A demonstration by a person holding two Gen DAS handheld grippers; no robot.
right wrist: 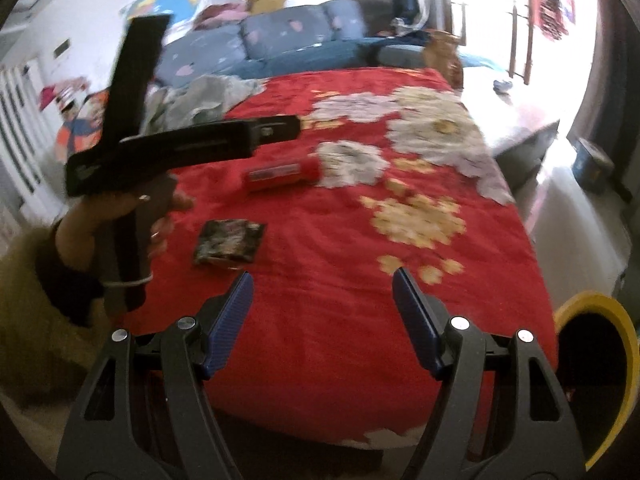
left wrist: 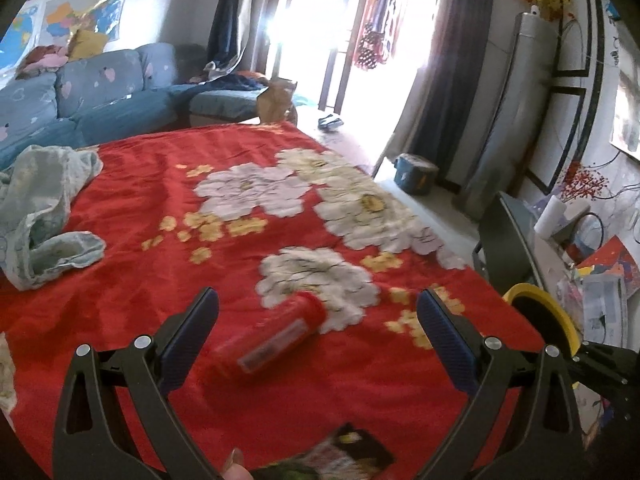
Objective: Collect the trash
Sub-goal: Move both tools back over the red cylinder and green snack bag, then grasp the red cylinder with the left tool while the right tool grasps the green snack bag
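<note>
A red bottle (left wrist: 276, 334) lies on its side on the red flowered blanket (left wrist: 160, 184). My left gripper (left wrist: 318, 312) is open, and the bottle lies between its fingers, a little beyond them. A dark snack wrapper (left wrist: 348, 456) lies flat at the near edge below it. In the right wrist view the bottle (right wrist: 282, 173) and wrapper (right wrist: 229, 240) lie ahead to the left. My right gripper (right wrist: 322, 296) is open and empty above the near blanket. A yellow-rimmed bin (right wrist: 600, 376) stands at the right, also in the left wrist view (left wrist: 548, 320).
A pale green cloth (left wrist: 44, 208) is bunched at the blanket's left edge. A blue sofa (left wrist: 100, 92) stands behind. A cluttered desk (left wrist: 592, 272) and a chair (left wrist: 504, 240) are to the right. The hand-held left gripper body (right wrist: 180, 148) crosses the right wrist view.
</note>
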